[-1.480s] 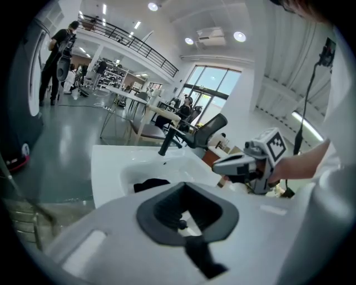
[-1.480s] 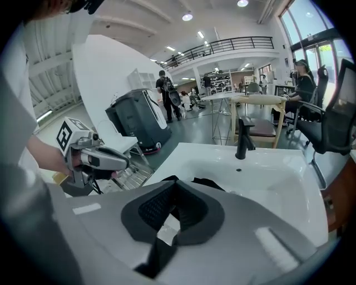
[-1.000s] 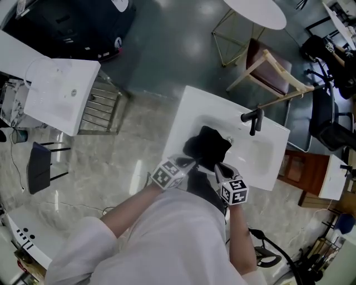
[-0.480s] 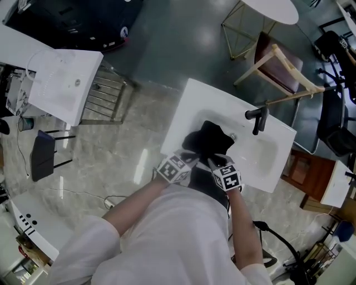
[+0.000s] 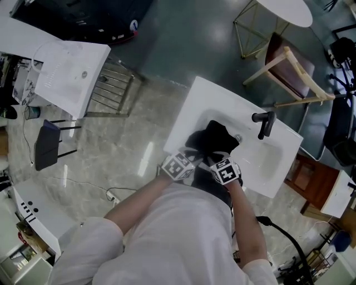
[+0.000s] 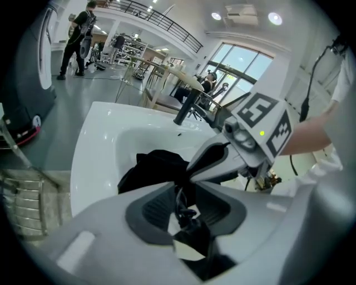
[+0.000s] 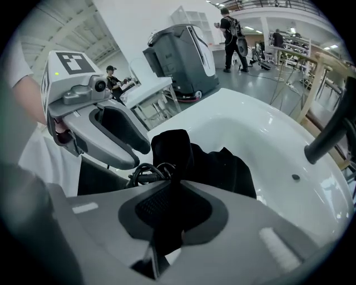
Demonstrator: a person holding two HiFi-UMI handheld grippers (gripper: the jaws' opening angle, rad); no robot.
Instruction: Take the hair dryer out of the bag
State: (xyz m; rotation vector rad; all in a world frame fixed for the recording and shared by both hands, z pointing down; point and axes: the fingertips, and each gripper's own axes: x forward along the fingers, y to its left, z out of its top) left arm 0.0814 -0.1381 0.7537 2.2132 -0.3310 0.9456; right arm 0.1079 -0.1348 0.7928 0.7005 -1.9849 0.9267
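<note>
A black cloth bag (image 5: 214, 139) lies crumpled in the basin of a white sink (image 5: 192, 106). The hair dryer itself is hidden; a coiled black cord (image 7: 147, 172) shows at the bag's near edge. My left gripper (image 6: 186, 195) is at that edge. Its jaws have just been opening and stand apart, with cord and black cloth between them. My right gripper (image 7: 169, 195) is shut on a fold of the bag (image 7: 217, 167) beside it. In the head view the left gripper (image 5: 192, 158) and right gripper (image 5: 214, 161) sit close together at the sink's front.
A black faucet (image 5: 266, 122) stands on the sink's far right rim. A wooden chair (image 5: 289, 67) and a round white table (image 5: 283, 8) are beyond it. Another white sink unit (image 5: 67, 78) and a black stool (image 5: 44, 145) stand at the left.
Both grippers have sunk toward the bag's near edge and drawn closer together. The bag has stayed in the basin.
</note>
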